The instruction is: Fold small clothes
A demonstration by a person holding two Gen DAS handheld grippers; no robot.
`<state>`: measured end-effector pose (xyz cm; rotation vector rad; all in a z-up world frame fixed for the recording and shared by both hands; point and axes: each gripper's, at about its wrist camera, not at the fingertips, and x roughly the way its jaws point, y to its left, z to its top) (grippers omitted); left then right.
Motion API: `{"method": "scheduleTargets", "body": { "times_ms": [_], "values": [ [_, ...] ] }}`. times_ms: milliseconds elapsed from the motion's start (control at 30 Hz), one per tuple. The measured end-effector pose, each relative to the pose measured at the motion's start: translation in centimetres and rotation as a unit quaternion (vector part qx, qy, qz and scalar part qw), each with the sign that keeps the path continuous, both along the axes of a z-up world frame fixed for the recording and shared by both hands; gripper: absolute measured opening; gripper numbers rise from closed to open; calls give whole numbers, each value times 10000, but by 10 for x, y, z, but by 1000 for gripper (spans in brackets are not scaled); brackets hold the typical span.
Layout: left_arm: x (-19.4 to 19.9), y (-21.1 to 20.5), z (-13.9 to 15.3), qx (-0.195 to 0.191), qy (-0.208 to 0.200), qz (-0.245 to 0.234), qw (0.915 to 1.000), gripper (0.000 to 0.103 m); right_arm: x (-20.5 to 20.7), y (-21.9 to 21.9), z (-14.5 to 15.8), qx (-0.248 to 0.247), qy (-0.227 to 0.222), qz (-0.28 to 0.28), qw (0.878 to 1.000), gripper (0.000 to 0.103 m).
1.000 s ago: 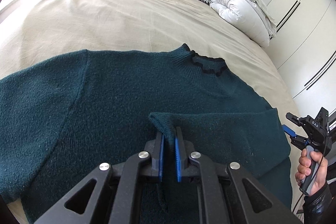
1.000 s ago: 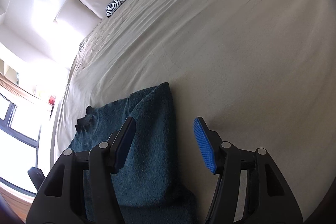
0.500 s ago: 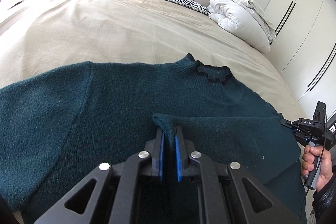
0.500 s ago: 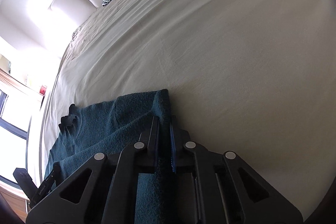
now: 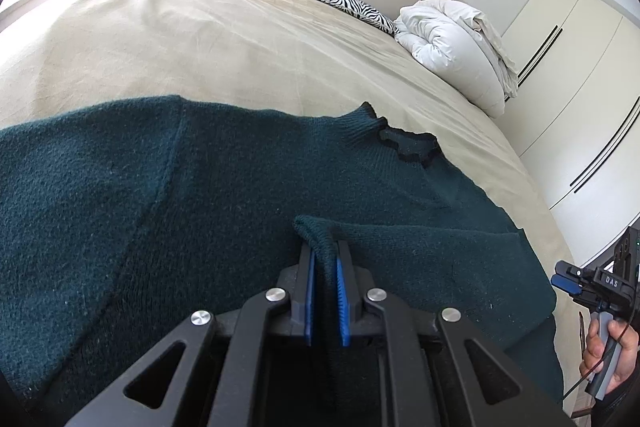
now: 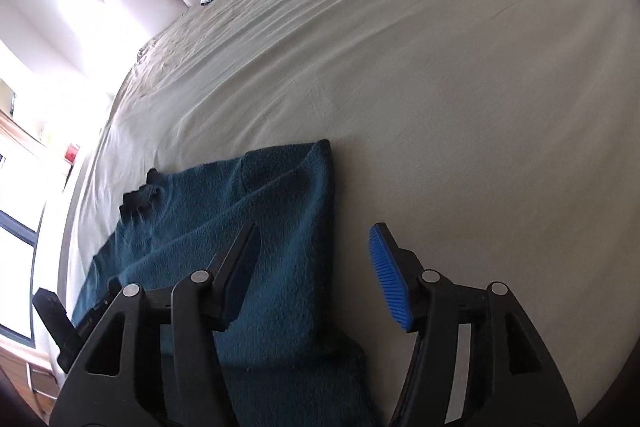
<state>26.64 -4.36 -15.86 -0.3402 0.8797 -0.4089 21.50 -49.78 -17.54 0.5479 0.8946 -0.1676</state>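
- jaws of the left gripper (image 5: pixel 324 263) are pinched tight on a bunched cuff end of the teal sweater (image 5: pixel 168 195); that sleeve is drawn in over the chest.
- sweater itself lies spread flat on the beige bed (image 5: pixel 208 39), collar (image 5: pixel 408 143) pointing toward the headboard, the far-left sleeve spread out to the side.
- beyond it sit a zebra pillow (image 5: pixel 348 1) and a rolled white duvet (image 5: pixel 452 47), well apart from the work.
- jaws of the right gripper (image 6: pixel 316 259) stand wide apart and hold nothing; they hover over the sweater's right edge, one finger above the knit, the other above bare sheet.
- judged step: the sleeve fold-in on the right side, with the cuff not yet let go.
- the next move likely calls for laying the cuff flat on the body and opening the left jaws without dragging the knit, then taking the other sleeve; the soft, thick knit may bunch if pulled.
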Motion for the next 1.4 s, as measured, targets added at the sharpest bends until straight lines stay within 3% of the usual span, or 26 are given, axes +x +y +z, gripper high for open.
{"method": "scheduleTargets", "body": {
  "times_ms": [133, 200, 400, 567, 633, 667, 733, 767, 800, 833, 867, 933, 967, 1000, 1067, 1100, 1267, 1400],
  "values": [
    [-1, 0, 0, -17, 0, -2, 10000, 13, -14, 32, -3, -759, 428, 355, 9956, 53],
    [-1, 0, 0, -14, -5, -2, 10000, 13, -17, 32, -19, -847, 709, 413, 9930, 32],
    [-2, 3, 0, -52, -27, -11, 10000, 14, -27, 19, -34, -784, 545, 267, 9951, 15],
    [-2, 3, 0, -67, -4, -16, 10000, 14, -36, 10, -45, -638, 202, 172, 9976, 13],
    [0, 4, 5, -82, 93, -68, 9999, 15, -41, 10, -46, -704, 43, 254, 9972, 14],
    [-3, 5, 12, 13, 106, -88, 9999, 20, -43, 9, -44, -670, 0, 276, 9974, 17],
    [-20, 18, 34, 132, -138, 89, 9998, 41, -47, 9, -29, -611, 79, 240, 9978, 23],
    [-32, 30, 47, 52, -286, 206, 9994, 56, -53, 12, -17, -619, 137, 41, 9980, 24],
    [-45, 45, 58, -31, -386, 342, 9987, 68, -61, 20, -2, -620, -100, -90, 9980, 24],
    [-60, 63, 68, -121, -485, 537, 9973, 72, -74, 30, 18, -703, -509, -96, 9962, 24],
    [-74, 84, 76, -236, -559, 766, 9952, 76, -88, 45, 37, -941, -853, -107, 9919, 29],
    [-100, 130, 84, -539, -566, 1181, 9899, 76, -112, 78, 66, -1443, -1355, -116, 9801, 64],
    [-113, 155, 84, -661, -514, 1435, 9861, 76, -123, 97, 77, -1628, -1596, -153, 9735, 89],
    [-126, 180, 82, -757, -469, 1721, 9810, 76, -134, 115, 86, -1799, -1821, -265, 9663, 100],
    [-151, 233, 74, -977, -326, 2307, 9676, 76, -152, 149, 100, -2009, -2206, -447, 9534, 101],
    [-162, 259, 67, -1148, -195, 2612, 9582, 76, -154, 163, 104, -1953, -2283, -310, 9533, 101],
    [-214, 359, 34, -2262, 223, 3866, 8938, 76, -147, 224, 115, -1420, -2283, 408, 9623, 101],
    [-231, 388, 19, -2721, 283, 4364, 8571, 76, -132, 266, 113, -927, -2028, 869, 9709, 101]
  ]
}}
